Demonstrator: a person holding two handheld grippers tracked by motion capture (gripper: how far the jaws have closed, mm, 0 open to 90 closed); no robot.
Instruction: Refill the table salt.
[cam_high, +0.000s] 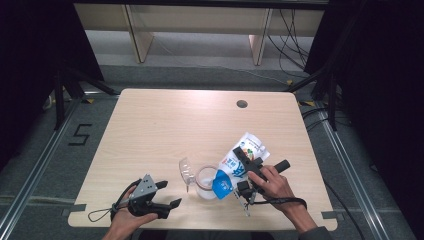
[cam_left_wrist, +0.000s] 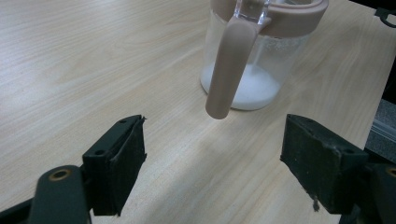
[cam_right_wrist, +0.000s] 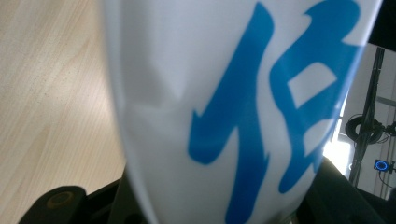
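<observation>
Pouch (cam_high: 239, 162) in right hand-held gripper (cam_high: 248, 175)

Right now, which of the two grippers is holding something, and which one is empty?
The right gripper holds the white and blue bag, tipped over the clear jug with white powder. The left gripper is empty, its jaws open on the table.

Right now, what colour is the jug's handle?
Dusty pink-brown, matching the rim; the handle shows best in the left gripper view.
</observation>
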